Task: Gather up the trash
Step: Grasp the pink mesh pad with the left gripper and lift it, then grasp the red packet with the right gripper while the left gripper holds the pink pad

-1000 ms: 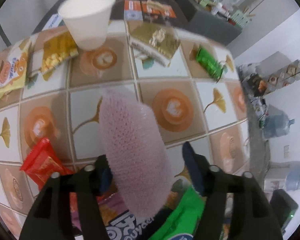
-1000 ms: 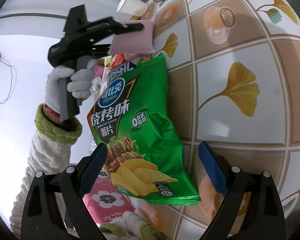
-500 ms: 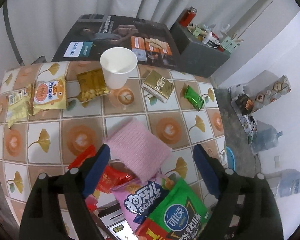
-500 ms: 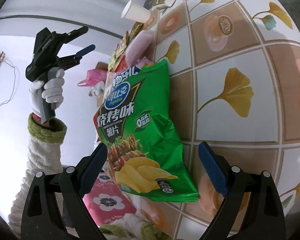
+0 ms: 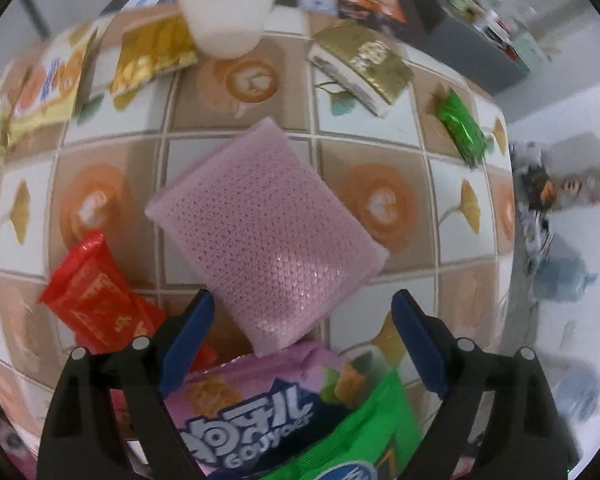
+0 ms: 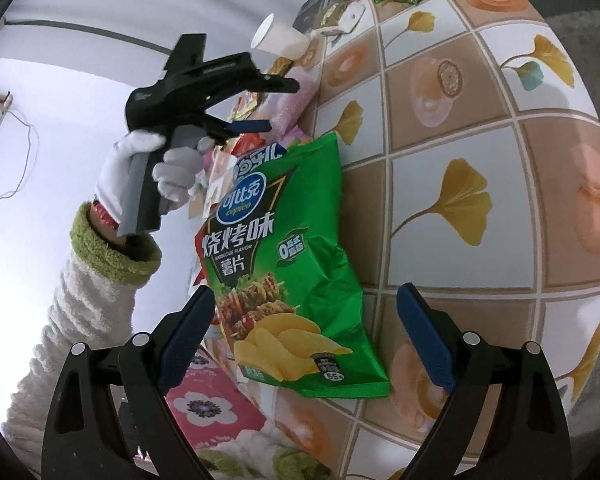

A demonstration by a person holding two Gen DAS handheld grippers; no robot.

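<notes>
A pink sponge (image 5: 266, 236) lies flat on the tiled table (image 5: 456, 216). My left gripper (image 5: 304, 320) is open and empty just above its near edge; it also shows in the right wrist view (image 6: 276, 104). A red wrapper (image 5: 96, 296), a pink snack bag (image 5: 256, 400) and a green chip bag (image 6: 284, 264) lie near the table's edge. My right gripper (image 6: 304, 328) is open and empty over the chip bag's lower end.
A white paper cup (image 5: 228, 4) stands at the far side. Yellow snack packets (image 5: 152, 56), a gold box (image 5: 360, 64) and a green candy wrapper (image 5: 462, 128) lie around it. A pink flowered box (image 6: 208, 404) sits below the table edge.
My left gripper let go of the pink sponge, rose, then came back down close over it. The sponge now lies flat. My right gripper has barely moved.
</notes>
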